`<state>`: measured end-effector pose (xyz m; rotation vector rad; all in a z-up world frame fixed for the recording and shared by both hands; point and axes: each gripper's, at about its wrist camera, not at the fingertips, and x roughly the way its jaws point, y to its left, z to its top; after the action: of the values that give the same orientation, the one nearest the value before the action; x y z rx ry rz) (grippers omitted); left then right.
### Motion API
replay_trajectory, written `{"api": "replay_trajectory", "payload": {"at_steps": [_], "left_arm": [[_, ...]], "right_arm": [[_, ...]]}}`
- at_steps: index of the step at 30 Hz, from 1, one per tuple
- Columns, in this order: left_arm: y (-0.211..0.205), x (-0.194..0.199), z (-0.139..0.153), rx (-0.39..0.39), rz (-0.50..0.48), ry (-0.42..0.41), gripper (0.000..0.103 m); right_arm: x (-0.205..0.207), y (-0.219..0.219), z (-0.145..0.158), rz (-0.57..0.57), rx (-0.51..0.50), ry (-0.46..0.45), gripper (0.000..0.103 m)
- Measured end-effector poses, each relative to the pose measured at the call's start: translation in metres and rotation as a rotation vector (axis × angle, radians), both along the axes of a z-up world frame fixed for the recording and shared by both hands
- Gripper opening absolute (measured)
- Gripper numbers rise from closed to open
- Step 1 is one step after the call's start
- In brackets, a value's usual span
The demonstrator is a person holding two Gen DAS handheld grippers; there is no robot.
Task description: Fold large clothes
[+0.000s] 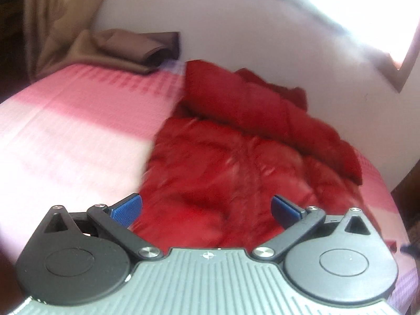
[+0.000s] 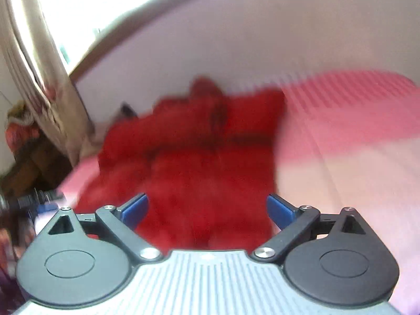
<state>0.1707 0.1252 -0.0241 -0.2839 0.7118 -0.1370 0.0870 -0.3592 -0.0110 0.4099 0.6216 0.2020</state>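
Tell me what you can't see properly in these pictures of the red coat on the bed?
- Red coat, right wrist view: blurred, so folds and sleeves cannot be told apart.
- Coat's near edge, left wrist view: hidden behind the left gripper.
- Window, left wrist view: washed out by glare.
- Brown cloth, left wrist view: too blurred to name.
- Pile beside the curtain, right wrist view: blurred, at the picture's edge.
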Motion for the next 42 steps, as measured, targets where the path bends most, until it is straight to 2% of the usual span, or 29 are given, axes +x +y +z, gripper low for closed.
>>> {"api": "replay_trajectory", "payload": {"at_steps": [2, 5, 9, 13, 14, 15, 16, 18, 19, 22, 24, 25, 26, 27, 29, 32, 34, 37, 42], "left_arm": [[0.016, -0.016, -0.006, 0.019, 0.026, -0.005, 0.102], [0.034, -0.030, -0.018, -0.013, 0.043, 0.026, 0.093], [0.053, -0.035, -0.037, -0.132, 0.052, 0.095, 0.090], [0.053, -0.038, -0.038, -0.180, 0.003, 0.068, 0.087], [0.051, -0.037, -0.039, -0.201, -0.024, 0.072, 0.077], [0.048, -0.036, -0.042, -0.221, -0.056, 0.085, 0.061], [0.044, -0.035, -0.044, -0.228, -0.086, 0.100, 0.056], [0.037, -0.038, -0.044, -0.176, -0.107, 0.078, 0.045], [0.037, -0.038, -0.045, -0.184, -0.114, 0.075, 0.042], [0.042, -0.033, -0.051, -0.247, -0.095, 0.087, 0.031], [0.040, -0.030, -0.053, -0.248, -0.092, 0.082, 0.025], [0.037, -0.030, -0.052, -0.237, -0.092, 0.074, 0.024], [0.035, -0.030, -0.052, -0.224, -0.091, 0.066, 0.022], [0.034, -0.032, -0.051, -0.212, -0.090, 0.060, 0.021], [0.031, -0.035, -0.049, -0.198, -0.079, 0.052, 0.018], [0.029, -0.043, -0.042, -0.166, -0.071, 0.038, 0.015], [0.029, -0.048, -0.036, -0.158, -0.071, 0.032, 0.014], [0.030, -0.058, -0.028, -0.139, -0.075, 0.029, 0.013], [0.043, -0.091, -0.020, -0.161, -0.073, 0.047, 0.013]], "right_arm": [[-0.025, 0.002, -0.015, -0.020, -0.006, 0.032, 0.098], [-0.040, 0.002, -0.034, -0.037, 0.065, 0.050, 0.098], [-0.029, 0.007, -0.050, -0.039, 0.142, 0.048, 0.097], [-0.014, 0.019, -0.061, -0.017, 0.248, 0.043, 0.098], [-0.012, 0.021, -0.064, -0.016, 0.255, 0.029, 0.098], [-0.010, 0.023, -0.065, -0.005, 0.266, 0.018, 0.099], [-0.009, 0.022, -0.067, 0.007, 0.283, 0.009, 0.099], [-0.009, 0.018, -0.070, 0.004, 0.323, -0.004, 0.099], [-0.009, 0.015, -0.073, 0.008, 0.348, -0.011, 0.098], [-0.005, 0.013, -0.071, 0.038, 0.336, 0.016, 0.098], [-0.003, 0.010, -0.072, 0.016, 0.383, 0.034, 0.098], [-0.002, 0.010, -0.072, 0.010, 0.376, 0.036, 0.092], [0.000, 0.012, -0.073, 0.004, 0.339, 0.045, 0.059], [0.004, 0.014, -0.075, 0.005, 0.315, 0.067, 0.042], [0.005, 0.011, -0.083, 0.001, 0.363, 0.061, 0.027], [-0.001, 0.012, -0.083, -0.007, 0.362, 0.043, 0.017], [-0.009, 0.009, -0.082, -0.009, 0.390, 0.036, 0.015], [-0.023, 0.007, -0.079, 0.004, 0.434, 0.024, 0.013], [-0.058, 0.011, -0.077, 0.024, 0.489, 0.025, 0.013]]}}
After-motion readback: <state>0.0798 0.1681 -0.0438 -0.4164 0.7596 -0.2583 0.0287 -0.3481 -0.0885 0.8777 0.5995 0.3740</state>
